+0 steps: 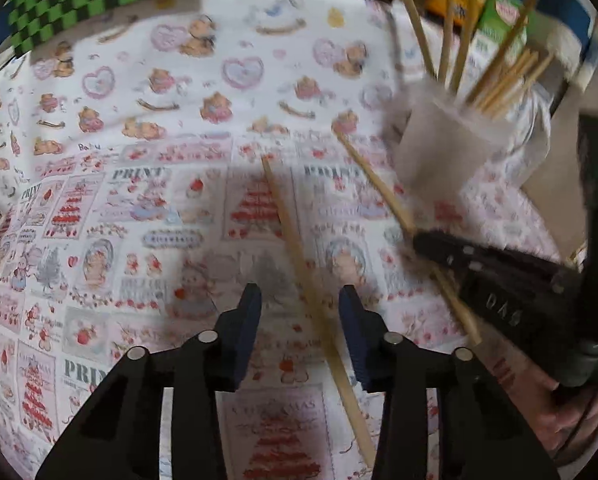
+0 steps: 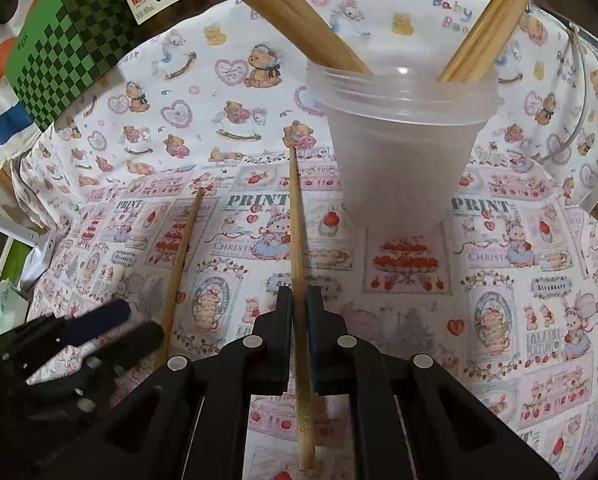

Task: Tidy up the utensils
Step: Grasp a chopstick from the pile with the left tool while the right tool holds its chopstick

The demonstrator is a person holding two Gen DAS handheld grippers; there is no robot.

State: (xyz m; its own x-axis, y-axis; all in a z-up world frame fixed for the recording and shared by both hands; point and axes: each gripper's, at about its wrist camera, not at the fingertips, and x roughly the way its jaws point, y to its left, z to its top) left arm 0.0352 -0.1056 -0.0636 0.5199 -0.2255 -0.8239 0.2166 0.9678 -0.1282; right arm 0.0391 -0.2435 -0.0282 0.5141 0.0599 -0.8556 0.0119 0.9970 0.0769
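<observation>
With the right gripper [image 2: 299,300] fingers pinching one chopstick [image 2: 297,220] ahead of the cup [image 2: 403,152], the left gripper [image 1: 299,300] fingers straddle another chopstick [image 1: 295,248] half-spread, off-centre, and may roll it away across the worktop [image 1: 139,200].

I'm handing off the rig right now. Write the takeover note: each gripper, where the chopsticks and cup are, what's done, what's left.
Right gripper: shut on one chopstick, its tip pointing toward the plastic cup.
Left gripper: jaws apart around the second chopstick, which lies on the printed tablecloth; pads do not look to be pressing on it yet.
Cup: upright on the cloth, already holding several chopsticks.
Done: most chopsticks are in the cup; one is gripped.
Left: finish the left grasp, then drop both chopsticks into the cup.
</observation>
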